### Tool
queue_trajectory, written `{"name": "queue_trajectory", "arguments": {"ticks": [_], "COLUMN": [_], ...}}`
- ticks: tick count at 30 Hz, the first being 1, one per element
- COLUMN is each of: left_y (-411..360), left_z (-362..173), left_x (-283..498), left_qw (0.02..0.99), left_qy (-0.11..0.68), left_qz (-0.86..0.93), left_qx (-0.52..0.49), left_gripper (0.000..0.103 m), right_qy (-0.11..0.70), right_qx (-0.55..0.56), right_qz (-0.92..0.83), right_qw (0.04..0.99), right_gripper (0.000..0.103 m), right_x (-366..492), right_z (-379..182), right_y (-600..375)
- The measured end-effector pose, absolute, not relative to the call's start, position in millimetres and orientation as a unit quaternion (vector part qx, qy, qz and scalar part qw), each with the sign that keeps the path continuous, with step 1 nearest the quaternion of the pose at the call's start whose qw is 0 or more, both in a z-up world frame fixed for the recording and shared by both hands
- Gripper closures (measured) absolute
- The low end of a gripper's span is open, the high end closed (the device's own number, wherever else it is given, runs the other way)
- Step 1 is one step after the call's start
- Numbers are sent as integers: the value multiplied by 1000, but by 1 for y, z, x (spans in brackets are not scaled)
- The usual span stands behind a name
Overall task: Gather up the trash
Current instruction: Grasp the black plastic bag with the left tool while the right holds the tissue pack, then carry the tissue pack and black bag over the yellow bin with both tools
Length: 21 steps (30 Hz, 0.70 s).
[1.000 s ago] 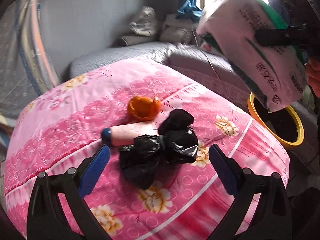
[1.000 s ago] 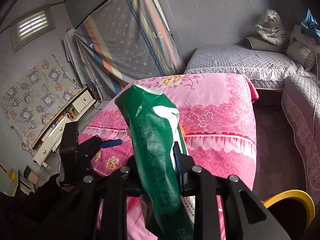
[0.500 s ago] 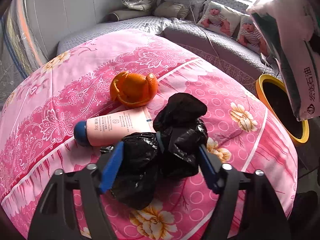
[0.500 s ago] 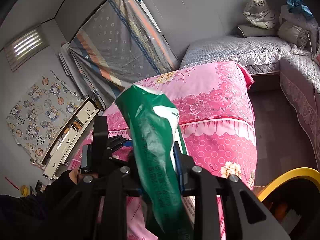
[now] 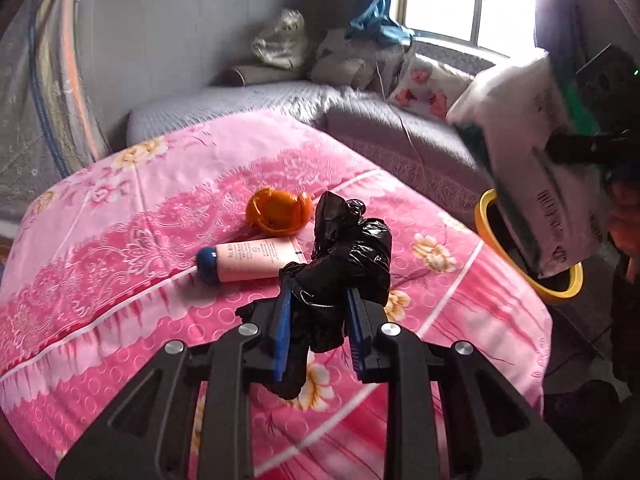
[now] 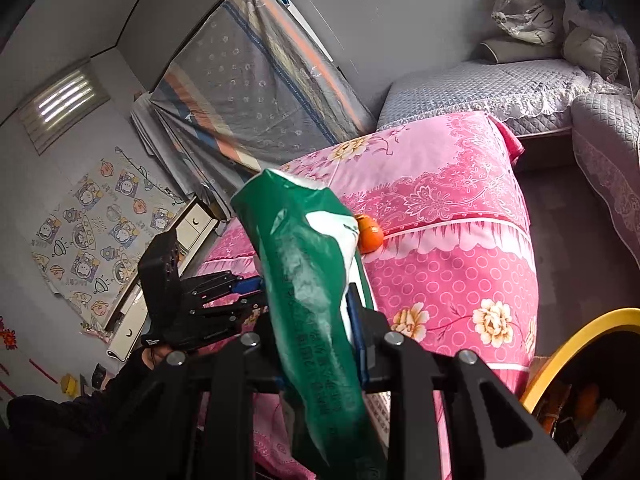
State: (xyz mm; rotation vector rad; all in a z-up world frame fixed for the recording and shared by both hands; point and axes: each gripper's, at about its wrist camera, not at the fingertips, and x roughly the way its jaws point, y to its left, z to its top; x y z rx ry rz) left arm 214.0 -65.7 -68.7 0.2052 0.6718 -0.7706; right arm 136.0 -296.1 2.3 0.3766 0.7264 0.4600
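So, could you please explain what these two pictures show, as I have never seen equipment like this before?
There is no robot here: a person holds a two-finger gripper in each hand, and each one carries a wide-angle camera that looks along its fingers.

The left camera shows the left gripper shut on a black plastic bag over a pink floral cover. An orange peel and a pink tube lie on the cover.

The right camera shows the right gripper shut on a green and white bag. A yellow-rimmed bin stands on the floor beside the cover, with some rubbish already inside.
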Motion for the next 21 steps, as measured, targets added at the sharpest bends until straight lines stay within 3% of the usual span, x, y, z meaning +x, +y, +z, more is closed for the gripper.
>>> {"name": "queue_trajectory", "arguments": {"ticks": [8, 21], "left_y": [-37, -63], "left_z": [-16, 44], "left_x": [139, 76], "left_qw": [914, 917], "left_qy": [237, 170], "left_qz": [-326, -360], "left_qx": [30, 1], "left_gripper": [80, 80], "right_qy": [358, 335], "right_qx": [224, 261], "right_qz": [237, 208], "right_qw": [875, 881], "right_gripper": [80, 80], "right_x": [125, 95], "right_z": [-9, 0], "right_y": [-292, -321]}}
